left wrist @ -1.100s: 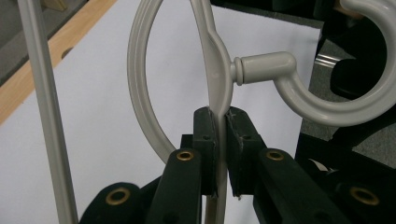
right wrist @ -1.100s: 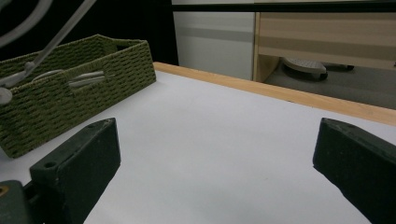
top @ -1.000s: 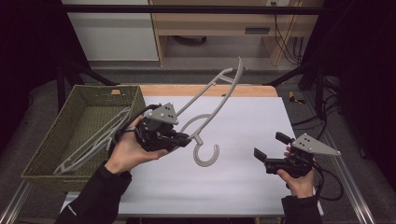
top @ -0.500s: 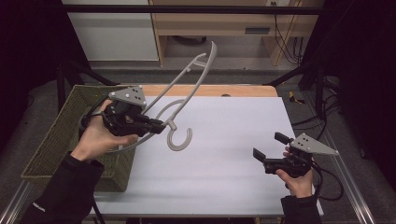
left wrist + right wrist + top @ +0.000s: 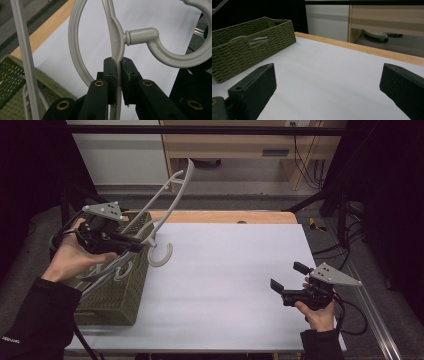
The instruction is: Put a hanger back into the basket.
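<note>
A grey hanger [image 5: 165, 215] is hanging over the green woven basket [image 5: 117, 295] at the desk's [image 5: 225, 285] nine o'clock edge, clamped at its neck in the left gripper [image 5: 131, 243]. Its long arms are risking snagging the rim or the hangers inside. The right gripper [image 5: 285, 282] is resting with jaws apart. Since a second ago, the hanger has been travelling from mid-desk toward nine o'clock.

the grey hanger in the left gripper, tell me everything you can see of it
The grey hanger looks like smooth moulded plastic, with a curved hook on a collared neck and thin, curved arms. The left gripper is shut on its flat centre bar, lifting it tilted above the green basket edge, hook over the white table.
</note>
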`<state>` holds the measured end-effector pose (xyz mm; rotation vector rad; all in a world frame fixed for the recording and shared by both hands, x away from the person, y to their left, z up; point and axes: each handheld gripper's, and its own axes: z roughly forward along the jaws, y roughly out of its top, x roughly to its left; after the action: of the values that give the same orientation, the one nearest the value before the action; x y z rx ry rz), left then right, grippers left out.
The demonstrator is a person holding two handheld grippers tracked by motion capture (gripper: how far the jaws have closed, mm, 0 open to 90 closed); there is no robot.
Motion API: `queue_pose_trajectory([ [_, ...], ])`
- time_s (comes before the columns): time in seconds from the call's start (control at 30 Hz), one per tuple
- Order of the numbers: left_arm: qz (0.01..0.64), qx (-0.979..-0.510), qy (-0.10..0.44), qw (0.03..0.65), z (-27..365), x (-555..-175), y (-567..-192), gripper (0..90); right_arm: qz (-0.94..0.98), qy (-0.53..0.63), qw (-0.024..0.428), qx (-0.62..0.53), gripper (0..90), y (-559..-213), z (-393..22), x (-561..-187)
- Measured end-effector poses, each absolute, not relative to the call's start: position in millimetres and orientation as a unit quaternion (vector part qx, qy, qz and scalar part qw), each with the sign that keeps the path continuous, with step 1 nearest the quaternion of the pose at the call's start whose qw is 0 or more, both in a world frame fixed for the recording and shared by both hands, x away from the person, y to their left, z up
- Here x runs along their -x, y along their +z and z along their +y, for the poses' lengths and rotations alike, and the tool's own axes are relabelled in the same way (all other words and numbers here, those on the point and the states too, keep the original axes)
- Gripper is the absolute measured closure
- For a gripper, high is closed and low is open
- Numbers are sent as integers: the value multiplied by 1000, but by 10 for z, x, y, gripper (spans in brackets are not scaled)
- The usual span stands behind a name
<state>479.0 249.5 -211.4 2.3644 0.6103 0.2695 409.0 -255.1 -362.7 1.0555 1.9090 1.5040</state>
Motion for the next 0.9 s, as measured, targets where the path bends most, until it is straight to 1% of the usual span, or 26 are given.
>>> queue_pose_trajectory([
  [0.2,234,-924,99,286,2731,-4859,-2204,832,696,553,243,-387,10,-3613,-2551,-4080],
  [0.53,278,-915,75,281,3125,-4981,-2501,831,700,550,246,-383,9,-3618,-2510,-4086],
  [0.73,298,-913,55,274,3286,-5040,-2666,832,701,550,245,-382,9,-3625,-2511,-4089],
  [0.9,308,-913,48,264,3388,-5062,-2773,831,702,548,244,-384,9,-3628,-2507,-4091],
])
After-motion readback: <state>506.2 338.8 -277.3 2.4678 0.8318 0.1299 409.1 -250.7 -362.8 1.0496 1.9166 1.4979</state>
